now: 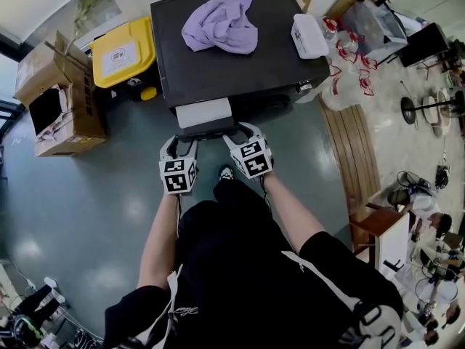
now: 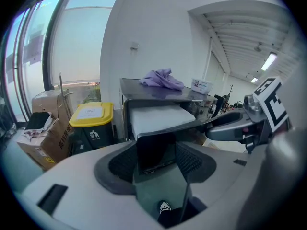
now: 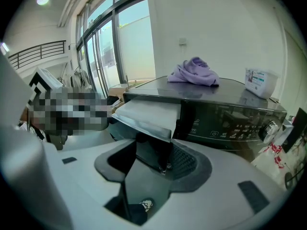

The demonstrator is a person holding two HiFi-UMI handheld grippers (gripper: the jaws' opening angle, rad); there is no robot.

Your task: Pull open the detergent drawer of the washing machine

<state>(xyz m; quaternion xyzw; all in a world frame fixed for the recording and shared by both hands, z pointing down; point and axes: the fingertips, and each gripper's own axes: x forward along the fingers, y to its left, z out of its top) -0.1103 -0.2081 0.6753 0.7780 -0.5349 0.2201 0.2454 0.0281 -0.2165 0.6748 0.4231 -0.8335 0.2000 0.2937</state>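
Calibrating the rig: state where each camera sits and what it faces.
Head view: head-mounted, steeply down on washing machine; forearms, left gripper, right gripper show.
Left gripper view: rides left gripper, faces detergent drawer between its jaws; right gripper at right.
Right gripper view: rides right gripper, faces the same drawer.
Shared: all show drawer and purple cloth.

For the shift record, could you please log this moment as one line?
detergent drawer: partly out | left gripper: shut on drawer front | right gripper: shut on drawer front

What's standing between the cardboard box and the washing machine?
A yellow-lidded bin stands between the cardboard box and washing machine, clearest in the head view.
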